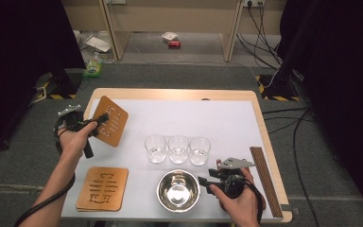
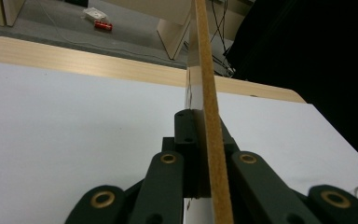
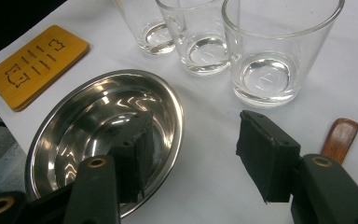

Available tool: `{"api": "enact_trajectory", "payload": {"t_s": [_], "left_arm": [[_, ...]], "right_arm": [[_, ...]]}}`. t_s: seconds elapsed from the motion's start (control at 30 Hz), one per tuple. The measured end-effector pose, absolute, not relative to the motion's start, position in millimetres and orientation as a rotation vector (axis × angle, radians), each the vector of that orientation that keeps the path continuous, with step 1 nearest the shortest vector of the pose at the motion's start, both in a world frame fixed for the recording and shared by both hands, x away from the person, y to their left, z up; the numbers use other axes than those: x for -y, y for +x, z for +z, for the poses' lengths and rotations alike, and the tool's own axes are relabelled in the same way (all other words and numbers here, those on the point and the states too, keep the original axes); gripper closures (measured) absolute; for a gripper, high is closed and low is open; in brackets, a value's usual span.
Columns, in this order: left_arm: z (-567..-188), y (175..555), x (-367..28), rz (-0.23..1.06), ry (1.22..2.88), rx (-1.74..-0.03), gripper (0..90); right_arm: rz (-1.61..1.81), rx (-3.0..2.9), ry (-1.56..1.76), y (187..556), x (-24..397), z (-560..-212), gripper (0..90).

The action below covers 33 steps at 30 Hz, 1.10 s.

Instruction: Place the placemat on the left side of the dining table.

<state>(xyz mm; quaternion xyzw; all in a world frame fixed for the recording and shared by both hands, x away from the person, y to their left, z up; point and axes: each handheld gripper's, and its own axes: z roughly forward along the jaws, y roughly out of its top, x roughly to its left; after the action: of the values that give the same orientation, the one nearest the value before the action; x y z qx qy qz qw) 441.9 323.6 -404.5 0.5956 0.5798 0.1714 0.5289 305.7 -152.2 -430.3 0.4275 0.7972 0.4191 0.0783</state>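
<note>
The left gripper [image 1: 105,116] clamped one coaster [image 1: 110,121], lifted; the glasses [image 1: 178,149] waited bare, and the right gripper [image 1: 204,182] gaped empty.

3 glasses [image 1: 178,149] in row behind bowl [image 1: 178,190]; coaster stack [image 1: 103,188] left of bowl.
</note>
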Motion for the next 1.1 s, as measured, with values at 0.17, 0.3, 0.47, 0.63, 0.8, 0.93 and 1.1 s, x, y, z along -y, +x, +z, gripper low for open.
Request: {"api": "enact_trajectory", "payload": {"t_s": [0.17, 0.3, 0.47, 0.63, 0.8, 0.93, 1.1], "left_arm": [[-404.8, 451.5, -322.1, 0.416, 1.416, -1.4, 85.9], [-407.0, 459.0, -321.5, 0.423, 1.416, -1.413, 85.9], [-412.3, 470.2, -321.4, 0.421, 1.406, -1.436, 85.9], [-415.2, 477.4, -323.0, 0.437, 1.41, -1.451, 85.9], [-417.9, 481.3, -325.3, 0.444, 1.401, -1.475, 85.9], [-421.7, 485.1, -325.6, 0.444, 1.398, -1.49, 85.9], [-428.5, 487.9, -326.3, 0.439, 1.384, -1.515, 85.9]], "right_arm": [[1.253, -2.382, 1.291, 305.3, 154.1, -430.2, 46.1], [1.258, -2.379, 1.295, 305.3, 155.7, -432.0, 46.1], [1.256, -2.385, 1.301, 305.1, 156.1, -432.9, 46.0], [1.254, -2.386, 1.307, 305.3, 156.5, -433.3, 46.1], [1.241, -2.391, 1.316, 305.4, 156.6, -434.8, 46.0], [1.25, -2.398, 1.304, 305.3, 154.8, -436.0, 46.0], [1.24, -2.398, 1.315, 305.2, 155.3, -436.6, 45.9]]}}
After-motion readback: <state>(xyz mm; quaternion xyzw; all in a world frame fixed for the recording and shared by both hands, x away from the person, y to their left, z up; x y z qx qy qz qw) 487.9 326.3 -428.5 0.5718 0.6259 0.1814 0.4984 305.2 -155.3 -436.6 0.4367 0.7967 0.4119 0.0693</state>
